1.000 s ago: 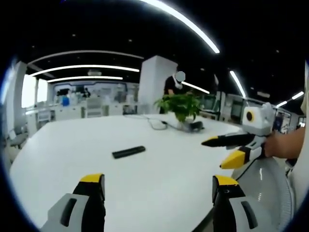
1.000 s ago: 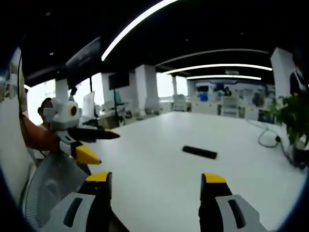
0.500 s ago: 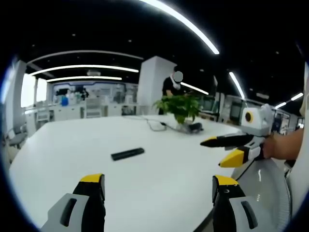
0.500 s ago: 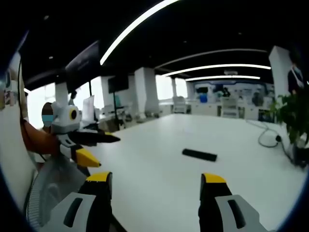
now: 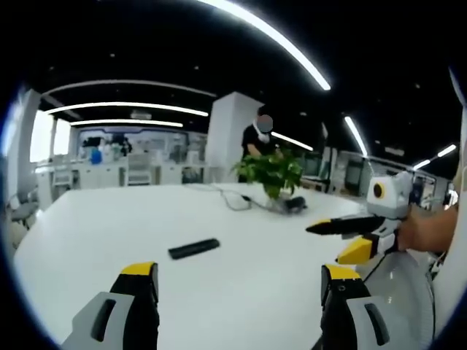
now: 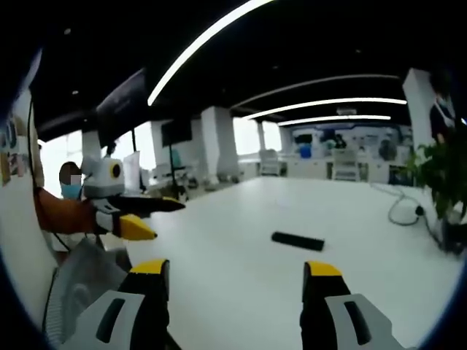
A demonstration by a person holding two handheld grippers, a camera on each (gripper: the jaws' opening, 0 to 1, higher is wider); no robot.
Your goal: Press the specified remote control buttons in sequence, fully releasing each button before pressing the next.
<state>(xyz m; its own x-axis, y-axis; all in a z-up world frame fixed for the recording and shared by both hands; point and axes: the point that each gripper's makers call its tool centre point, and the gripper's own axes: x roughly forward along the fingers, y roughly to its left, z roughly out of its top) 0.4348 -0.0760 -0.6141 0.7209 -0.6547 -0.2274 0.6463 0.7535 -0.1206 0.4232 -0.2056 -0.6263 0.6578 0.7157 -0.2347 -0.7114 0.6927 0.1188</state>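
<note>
Both grippers, left [image 5: 237, 281] and right [image 6: 233, 281], are hovering with jaws apart, well short of the remote control [image 5: 194, 249], so no button is pressed yet and the next move, I judge, is closing in.

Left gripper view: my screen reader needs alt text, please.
A black remote control lies untouched on a white table, ahead of the left gripper's open fingers. The right gripper, held open, enters from the right; a potted plant stands behind.

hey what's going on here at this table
A person holds a two-jaw gripper in each hand above a white table. Both the left gripper and the right gripper are open and hold nothing. A black remote control lies flat on the table ahead of them, untouched.
</note>
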